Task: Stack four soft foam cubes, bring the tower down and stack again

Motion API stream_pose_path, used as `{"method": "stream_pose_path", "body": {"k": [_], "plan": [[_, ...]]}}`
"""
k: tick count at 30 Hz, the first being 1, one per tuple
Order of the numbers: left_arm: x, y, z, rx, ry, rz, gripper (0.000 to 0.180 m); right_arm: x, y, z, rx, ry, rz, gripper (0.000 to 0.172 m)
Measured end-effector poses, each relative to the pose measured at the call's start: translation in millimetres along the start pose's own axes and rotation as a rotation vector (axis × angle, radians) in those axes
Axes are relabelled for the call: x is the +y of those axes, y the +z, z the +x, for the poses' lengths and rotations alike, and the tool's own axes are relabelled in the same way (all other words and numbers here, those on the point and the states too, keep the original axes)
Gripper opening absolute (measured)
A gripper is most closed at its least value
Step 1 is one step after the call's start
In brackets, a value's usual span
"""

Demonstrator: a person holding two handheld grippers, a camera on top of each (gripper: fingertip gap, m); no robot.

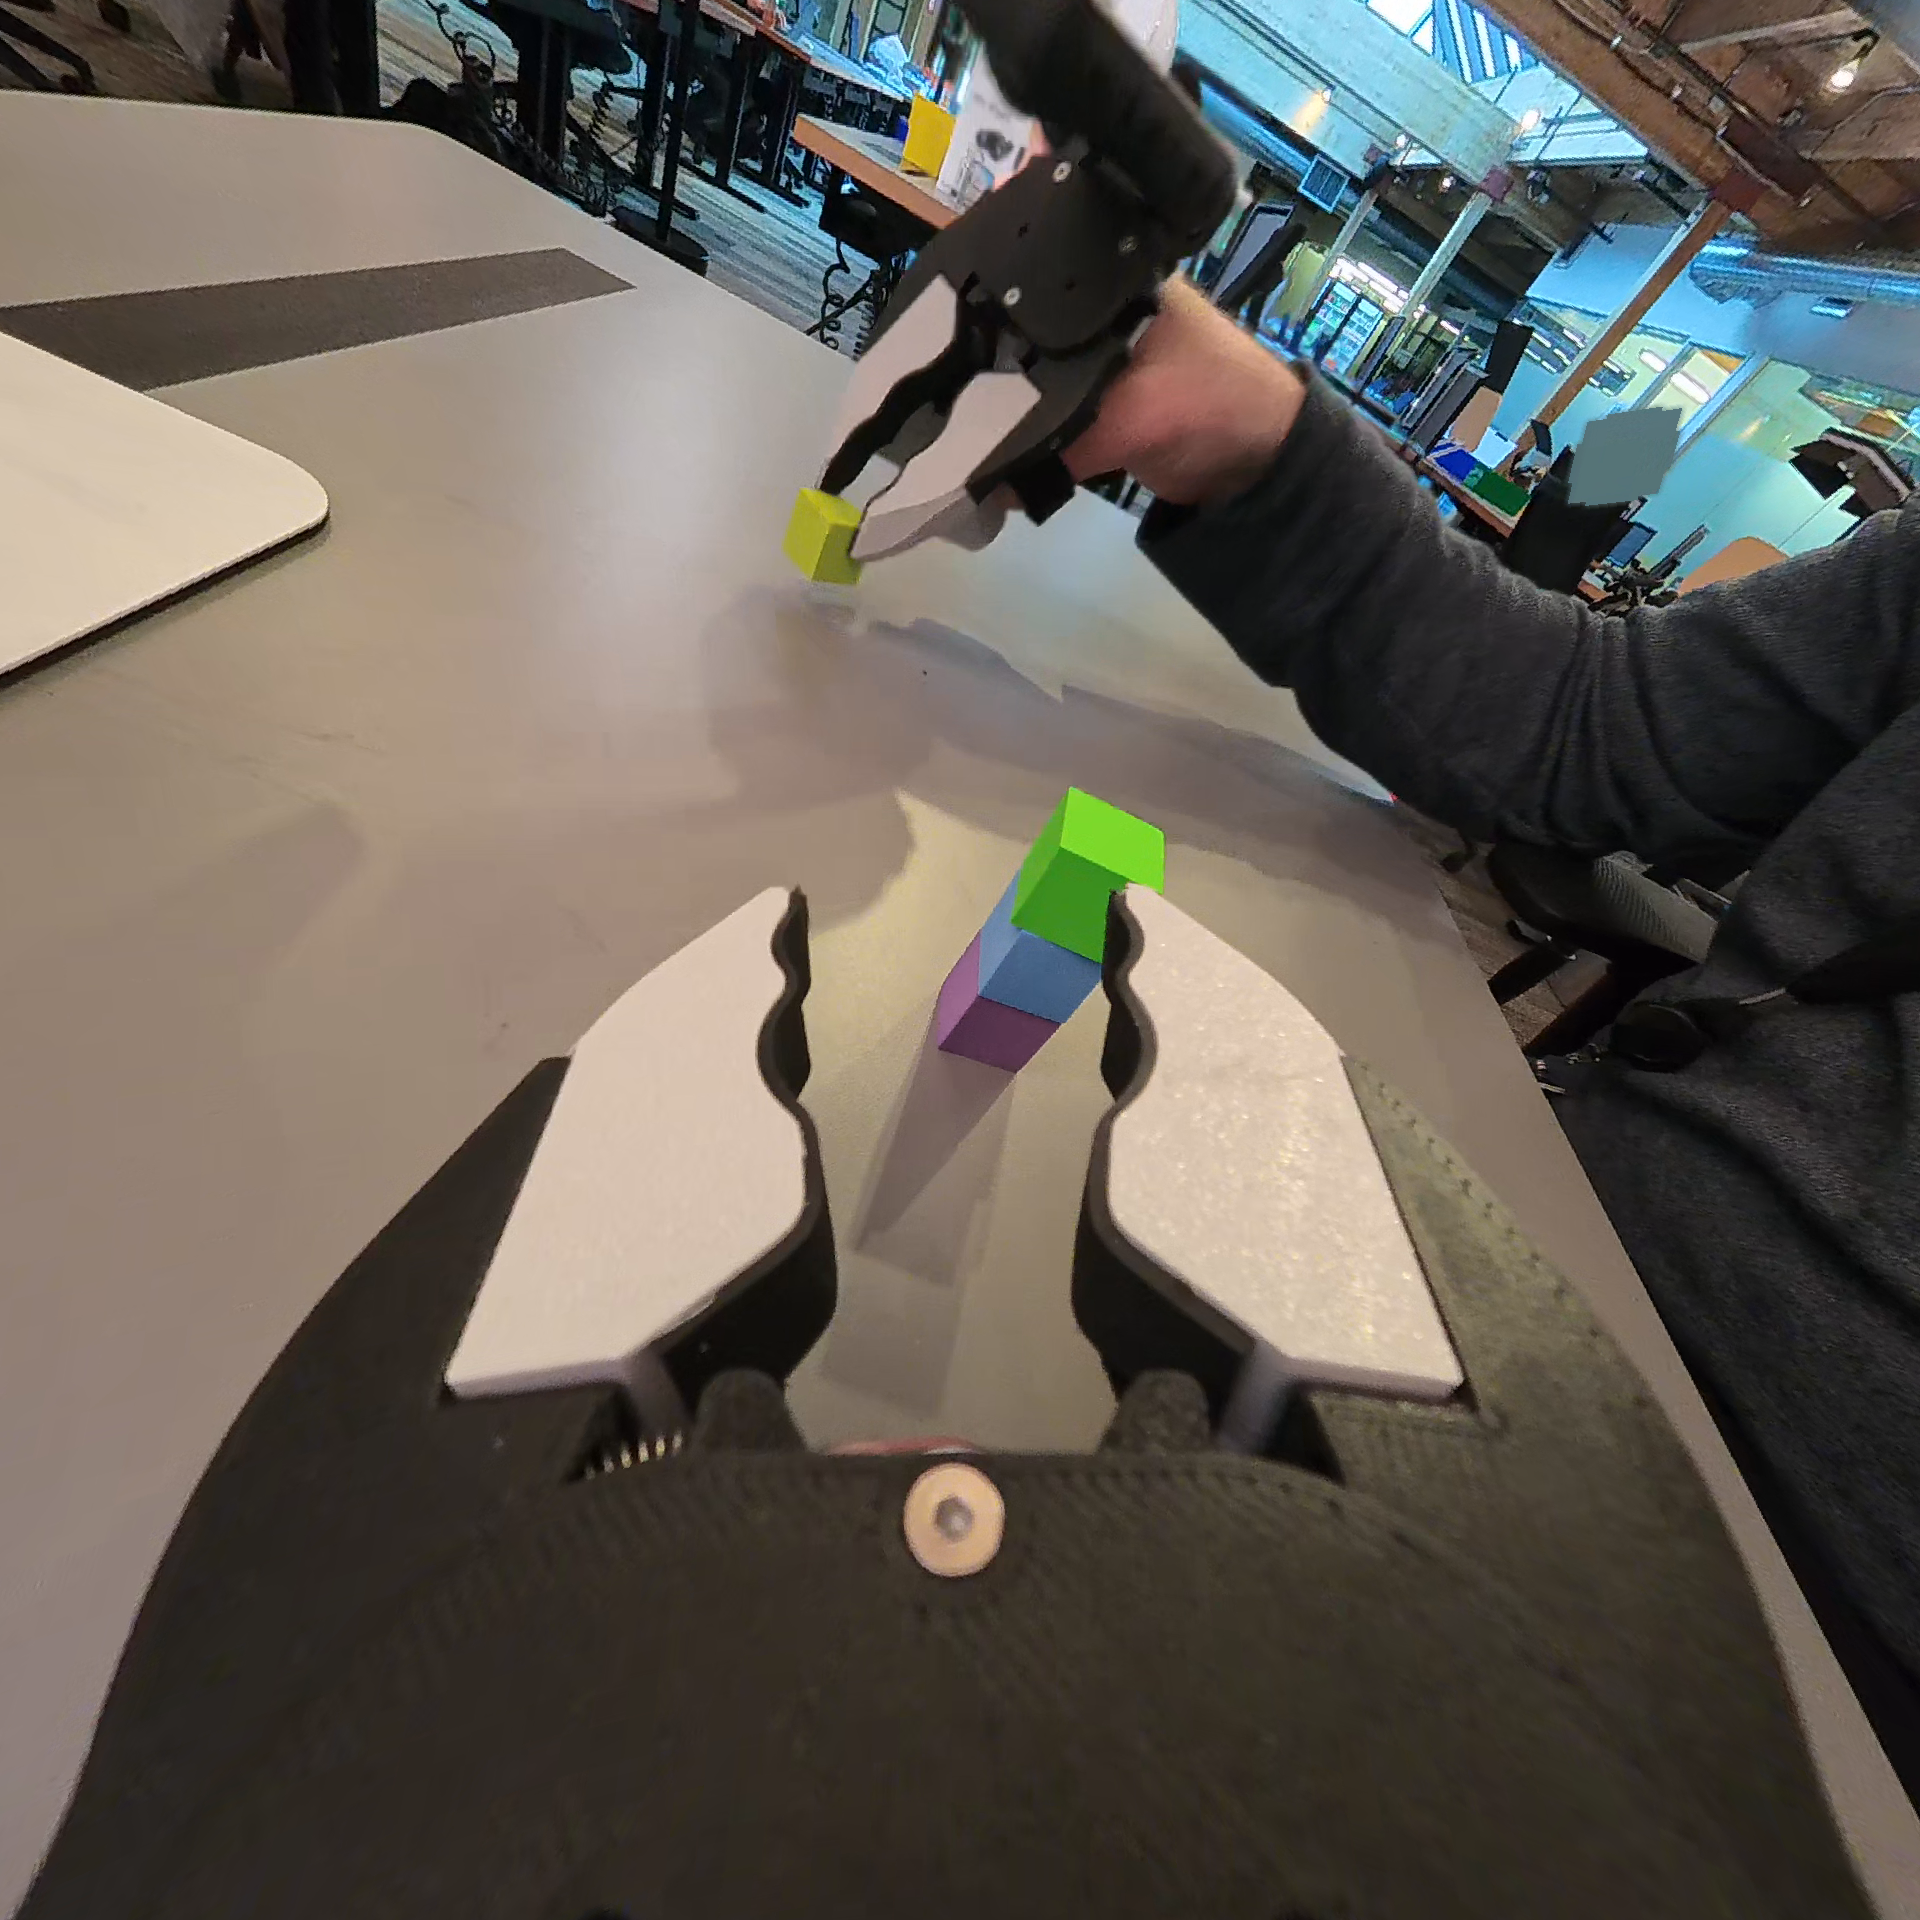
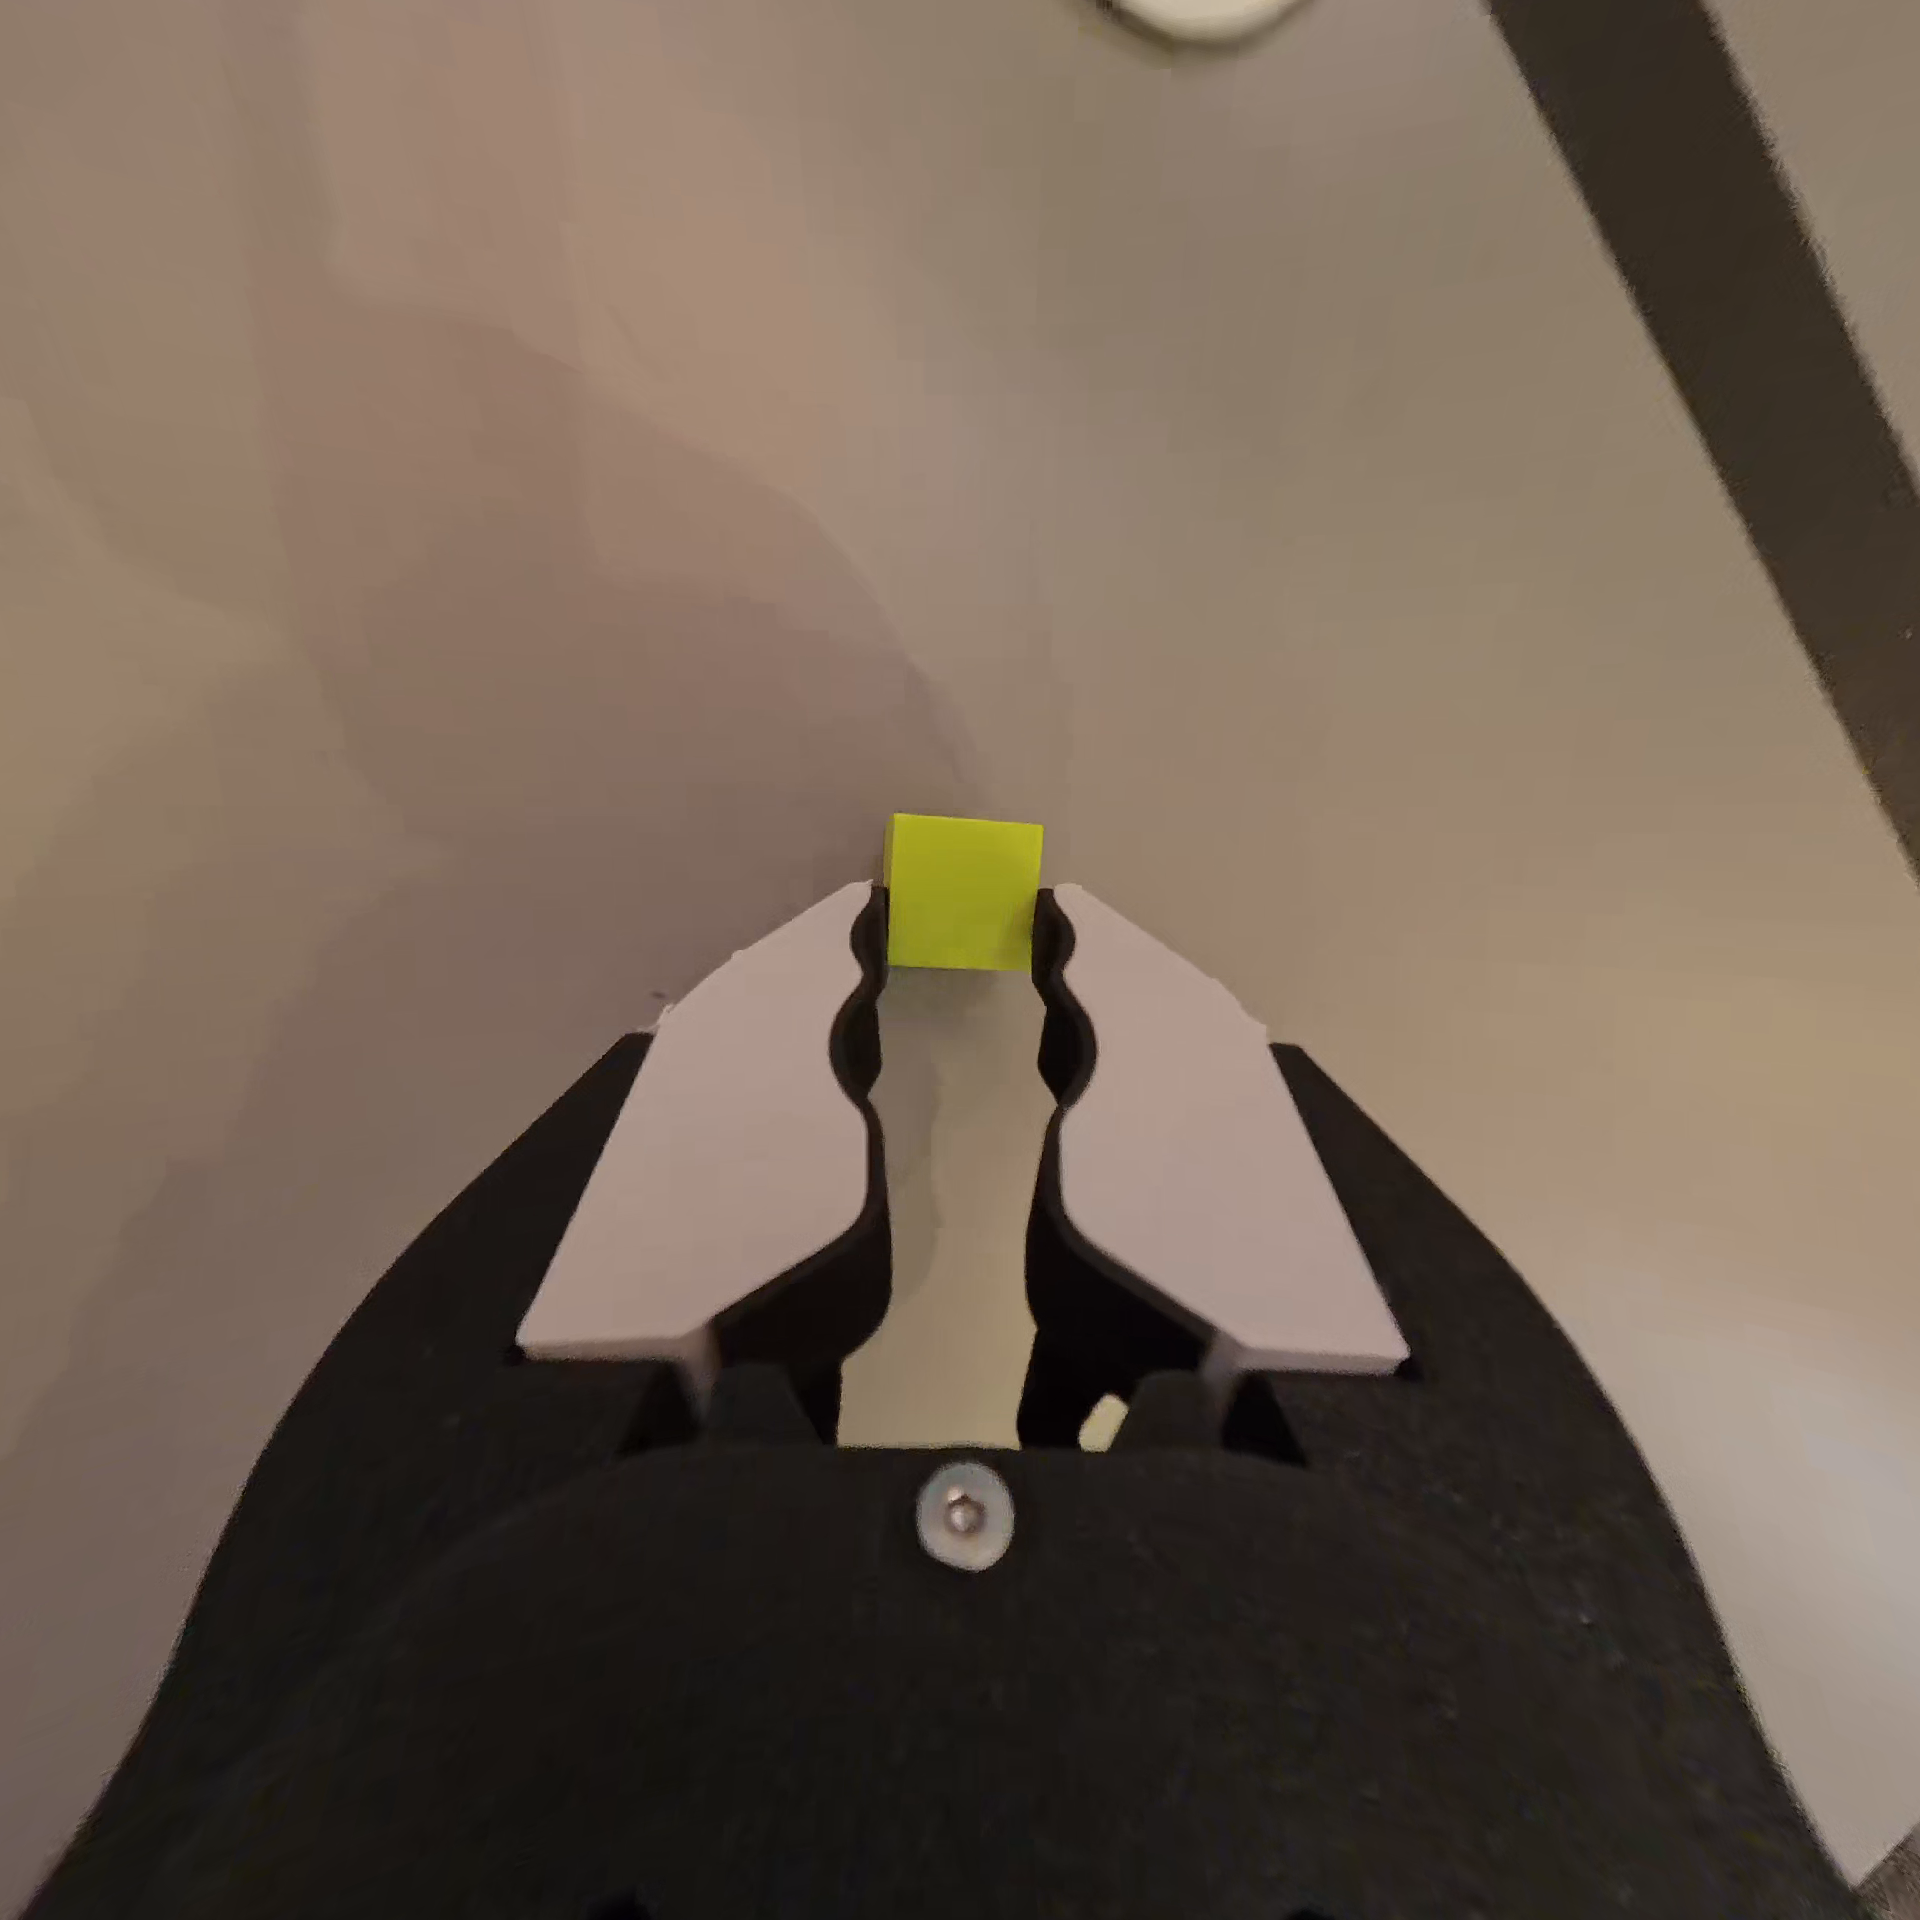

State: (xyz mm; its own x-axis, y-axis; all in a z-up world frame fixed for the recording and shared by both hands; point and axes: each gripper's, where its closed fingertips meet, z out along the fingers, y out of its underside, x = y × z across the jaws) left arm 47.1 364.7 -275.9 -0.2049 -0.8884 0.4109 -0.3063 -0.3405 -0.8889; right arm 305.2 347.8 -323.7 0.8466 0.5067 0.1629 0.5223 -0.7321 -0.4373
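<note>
Tower cubes, bottom to top: purple cube (image 1: 992,1023), blue cube (image 1: 1044,971), bright green cube (image 1: 1081,873). Fourth, yellow-green cube (image 2: 964,904), sits between the black inner pads of the right tongs (image 2: 964,920). Both tongs, right and left tongs (image 1: 956,935): black bodies, pale grey finger plates, plain. Table (image 1: 416,831): matte grey, crossed by one dark grey stripe (image 1: 312,301). White rounded board (image 1: 125,499) at its edge. Sleeve (image 1: 1558,665): dark charcoal knit.
</note>
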Motion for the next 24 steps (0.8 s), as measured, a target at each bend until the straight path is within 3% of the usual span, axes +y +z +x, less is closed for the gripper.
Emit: {"method": "stream_pose_path", "body": {"k": [1,6,11,16,24], "plan": [[0.0,-0.1,0.1,0.001,-0.001,0.001,0.054,-10.0,-6.7,-7.3,-0.011,-0.02,0.028,0.026],[-0.3,-0.4,0.6,0.005,0.0,0.003,0.054,-86.4,-56.7,-88.9,-0.178,-0.266,0.203,0.026],[-0.5,-0.6,1.1,0.006,0.003,0.005,0.054,-133.3,-77.6,-158.8,-0.292,-0.503,0.21,0.026],[-0.6,-0.7,1.6,0.011,0.005,0.006,0.055,-142.2,-69.7,-190.1,-0.318,-0.638,0.134,0.026],[-0.5,-0.6,2.3,0.018,0.004,0.004,0.055,-132.6,-57.0,-197.7,-0.336,-0.681,0.044,0.026]]}}
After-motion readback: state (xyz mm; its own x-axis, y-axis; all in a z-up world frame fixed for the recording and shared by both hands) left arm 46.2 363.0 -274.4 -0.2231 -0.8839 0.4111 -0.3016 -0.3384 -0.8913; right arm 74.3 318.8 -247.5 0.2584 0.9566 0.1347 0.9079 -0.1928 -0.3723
